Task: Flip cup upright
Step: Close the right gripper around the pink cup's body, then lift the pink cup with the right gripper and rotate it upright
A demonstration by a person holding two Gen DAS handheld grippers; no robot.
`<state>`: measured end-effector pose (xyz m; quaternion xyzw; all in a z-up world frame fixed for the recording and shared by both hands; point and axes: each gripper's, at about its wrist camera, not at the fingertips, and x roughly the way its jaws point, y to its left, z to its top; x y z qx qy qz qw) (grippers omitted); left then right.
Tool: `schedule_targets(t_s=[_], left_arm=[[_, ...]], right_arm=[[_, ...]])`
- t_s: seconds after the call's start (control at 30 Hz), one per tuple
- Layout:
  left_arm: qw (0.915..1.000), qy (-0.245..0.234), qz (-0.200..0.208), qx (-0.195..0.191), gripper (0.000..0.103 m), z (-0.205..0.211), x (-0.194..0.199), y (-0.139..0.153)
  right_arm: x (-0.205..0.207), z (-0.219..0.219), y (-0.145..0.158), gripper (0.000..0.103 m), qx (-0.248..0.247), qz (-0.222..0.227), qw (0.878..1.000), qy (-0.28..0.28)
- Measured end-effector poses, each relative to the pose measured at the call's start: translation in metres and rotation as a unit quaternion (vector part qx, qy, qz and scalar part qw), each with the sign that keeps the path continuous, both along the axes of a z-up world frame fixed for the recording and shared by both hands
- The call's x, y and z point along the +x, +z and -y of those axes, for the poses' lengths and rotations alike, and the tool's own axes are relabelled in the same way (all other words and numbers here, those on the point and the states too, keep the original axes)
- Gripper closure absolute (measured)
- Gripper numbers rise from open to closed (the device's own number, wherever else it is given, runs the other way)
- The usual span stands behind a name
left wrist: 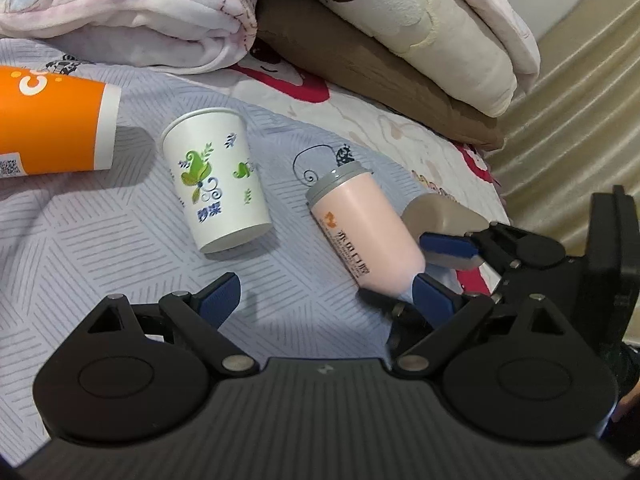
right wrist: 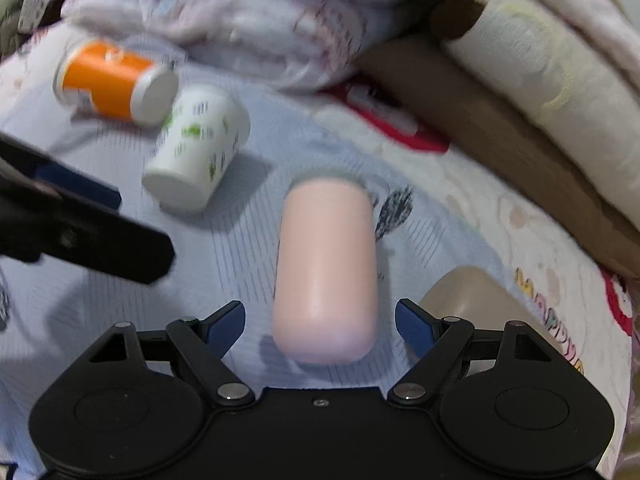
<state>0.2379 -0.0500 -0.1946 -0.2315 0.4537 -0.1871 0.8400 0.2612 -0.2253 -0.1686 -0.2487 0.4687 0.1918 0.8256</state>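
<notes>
Pink cup point(right wrist: 325, 276) lies on its side between your right gripper's point(right wrist: 320, 320) wide-spread fingers, untouched by either pad. Your left gripper point(left wrist: 326, 296) is wide too, holding nothing, the white paper cup point(left wrist: 216, 180) ahead of its fingers.

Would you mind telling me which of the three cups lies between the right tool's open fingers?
The pink cup, grey-lidded, lying on its side; the white cup and orange cup lie farther off.

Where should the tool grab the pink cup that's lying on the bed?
Grab the pink cup across its smooth round middle, one finger on each side. It lies on its side, rounded bottom pointing at the right tool, grey lid end farthest away. The open fingers already straddle that bottom, so come straight along it from this end. The beige thing lies close on the right.
</notes>
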Motion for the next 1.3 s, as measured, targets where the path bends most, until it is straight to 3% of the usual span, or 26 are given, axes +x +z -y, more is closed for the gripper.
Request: schedule_targets(t_s=[0.07, 0.13, 0.3, 0.73, 0.87, 1.17, 1.3], left_arm=[[1.0000, 0.005, -0.005, 0.001, 0.010, -0.003, -0.003, -0.005], [0.9998, 0.012, -0.014, -0.008, 0.010, -0.007, -0.003, -0.010], [0.9995, 0.017, -0.024, -0.015, 0.010, -0.011, -0.001, -0.015], [0.9978, -0.003, -0.040, -0.052, 0.014, -0.005, -0.004, -0.018], [0.9970, -0.010, -0.046, -0.061, 0.014, -0.007, -0.004, -0.019], [0.9915, -0.067, -0.089, -0.068, 0.014, 0.001, -0.005, -0.026], [0.9934, -0.054, -0.096, -0.031, 0.015, 0.002, -0.007, -0.027]], right_arm=[[0.001, 0.004, 0.002, 0.024, 0.016, 0.018, 1.000, -0.014], [0.006, 0.008, -0.001, 0.028, 0.028, -0.006, 0.999, -0.026], [0.007, 0.007, -0.008, 0.037, 0.027, -0.008, 0.999, -0.033], [-0.017, 0.011, -0.006, 0.036, 0.094, -0.052, 0.987, -0.117], [-0.024, 0.015, -0.003, 0.036, 0.117, -0.086, 0.971, -0.189], [-0.054, 0.017, -0.010, 0.036, 0.218, -0.144, 0.932, -0.252], [-0.067, 0.011, -0.004, 0.036, 0.228, -0.156, 0.926, -0.257]])
